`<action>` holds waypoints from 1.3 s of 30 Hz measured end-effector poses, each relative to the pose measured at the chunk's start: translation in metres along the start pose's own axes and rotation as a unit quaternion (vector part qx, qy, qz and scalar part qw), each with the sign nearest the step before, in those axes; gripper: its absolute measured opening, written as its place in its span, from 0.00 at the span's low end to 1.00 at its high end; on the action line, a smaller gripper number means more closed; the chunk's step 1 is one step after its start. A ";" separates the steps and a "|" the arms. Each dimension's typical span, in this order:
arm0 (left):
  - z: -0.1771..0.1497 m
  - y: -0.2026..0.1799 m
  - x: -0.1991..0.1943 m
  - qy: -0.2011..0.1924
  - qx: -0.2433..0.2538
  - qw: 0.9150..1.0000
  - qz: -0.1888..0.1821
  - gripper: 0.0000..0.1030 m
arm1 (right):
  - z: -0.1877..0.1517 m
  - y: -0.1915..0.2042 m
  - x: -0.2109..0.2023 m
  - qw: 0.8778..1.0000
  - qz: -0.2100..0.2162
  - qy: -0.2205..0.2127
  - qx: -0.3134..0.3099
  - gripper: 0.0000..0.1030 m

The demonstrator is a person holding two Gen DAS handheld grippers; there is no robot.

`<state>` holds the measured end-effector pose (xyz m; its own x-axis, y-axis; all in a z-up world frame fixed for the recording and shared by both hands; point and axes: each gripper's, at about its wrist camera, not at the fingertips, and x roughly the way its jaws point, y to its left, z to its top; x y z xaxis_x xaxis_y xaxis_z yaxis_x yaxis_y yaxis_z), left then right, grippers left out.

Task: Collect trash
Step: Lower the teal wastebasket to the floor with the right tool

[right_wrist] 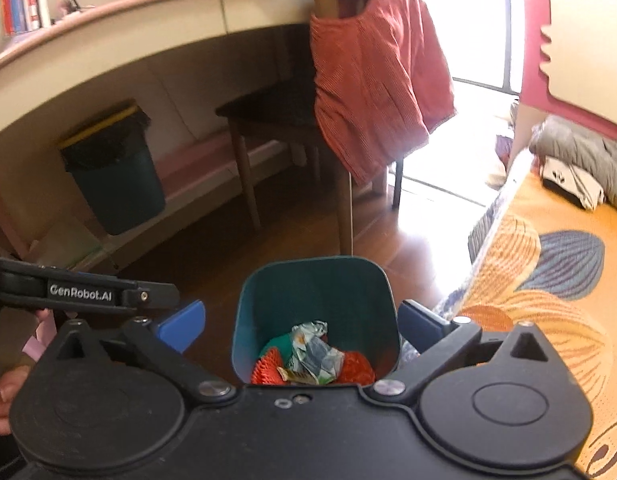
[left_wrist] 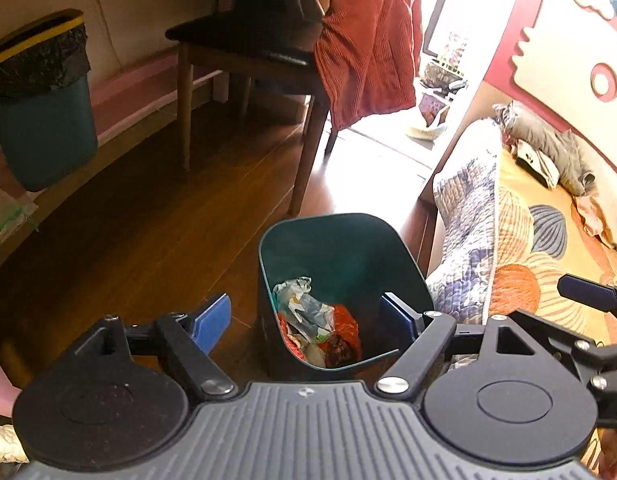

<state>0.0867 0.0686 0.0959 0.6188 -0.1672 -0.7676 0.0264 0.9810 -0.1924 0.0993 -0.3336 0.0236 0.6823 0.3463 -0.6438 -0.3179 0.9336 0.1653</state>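
Observation:
A small dark-green trash bin (left_wrist: pixel 340 240) stands on the wooden floor beside the bed, also in the right wrist view (right_wrist: pixel 308 284). Inside lies trash (left_wrist: pixel 312 316): crumpled clear plastic, red netting and wrappers, seen too in the right wrist view (right_wrist: pixel 316 356). My left gripper (left_wrist: pixel 308 320) is open and empty above the bin, its blue pads on either side of it. My right gripper (right_wrist: pixel 304 324) is open and empty, also straddling the bin from above. The left gripper's arm (right_wrist: pixel 84 292) shows at the left of the right wrist view.
A second green bin (left_wrist: pixel 44 128) with a black liner stands under the desk at left. A dark wooden chair (left_wrist: pixel 252 52) with a red garment (left_wrist: pixel 368 48) stands behind. A bed (left_wrist: pixel 548 248) with patterned quilt and clothes is at right.

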 end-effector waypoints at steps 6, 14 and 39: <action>-0.005 -0.001 -0.017 -0.020 -0.005 1.000 0.014 0.95 | -0.004 0.003 -0.014 1.000 0.003 -0.013 0.008 1.00; -0.015 -0.009 -0.038 -0.031 0.000 0.999 0.017 0.96 | -0.012 0.008 -0.030 1.000 -0.009 -0.024 -0.001 1.00; -0.043 -0.028 -0.078 -0.048 0.061 0.997 0.027 0.96 | -0.021 0.025 -0.059 1.000 -0.011 -0.027 0.003 1.00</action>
<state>0.0037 0.0498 0.1350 0.6942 -0.1091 -0.7114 0.0826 0.9940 -0.0719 0.0370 -0.3327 0.0502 0.7234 0.3293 -0.6069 -0.2977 0.9418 0.1561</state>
